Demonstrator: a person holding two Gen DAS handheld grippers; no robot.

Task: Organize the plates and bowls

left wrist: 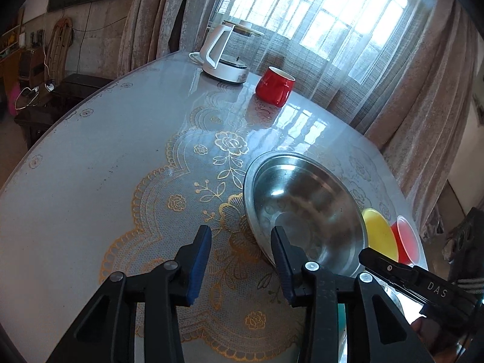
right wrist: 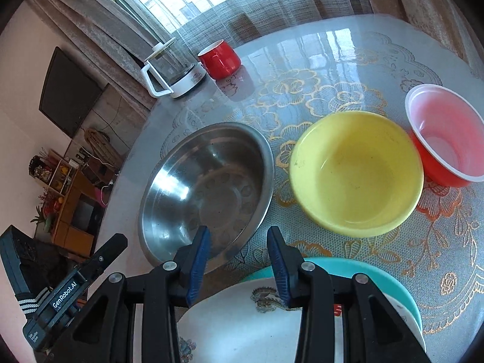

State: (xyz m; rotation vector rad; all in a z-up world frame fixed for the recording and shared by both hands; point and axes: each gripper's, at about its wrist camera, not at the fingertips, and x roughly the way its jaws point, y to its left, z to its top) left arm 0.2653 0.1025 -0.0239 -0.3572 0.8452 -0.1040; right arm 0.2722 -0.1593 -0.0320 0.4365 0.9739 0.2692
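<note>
A steel bowl [left wrist: 305, 211] [right wrist: 205, 190] sits on the round table. To its right stand a yellow bowl [right wrist: 357, 172] [left wrist: 379, 234] and a red bowl with a white inside [right wrist: 444, 139] [left wrist: 405, 239]. Nearest me a white plate with a dragon print [right wrist: 242, 323] lies on a teal plate [right wrist: 390, 284]. My left gripper [left wrist: 240, 261] is open and empty, its right finger [left wrist: 281, 260] at the steel bowl's near left rim. My right gripper [right wrist: 239, 264] is open and empty, above the white plate, by the steel bowl's near rim.
A red mug [left wrist: 275, 86] [right wrist: 220, 59] and a white-based glass kettle [left wrist: 225, 54] [right wrist: 172, 69] stand at the table's far side by the curtained window. The table [left wrist: 90, 181] has a glossy gold-flower cover. Shelves and a TV [right wrist: 69, 96] are off to the left.
</note>
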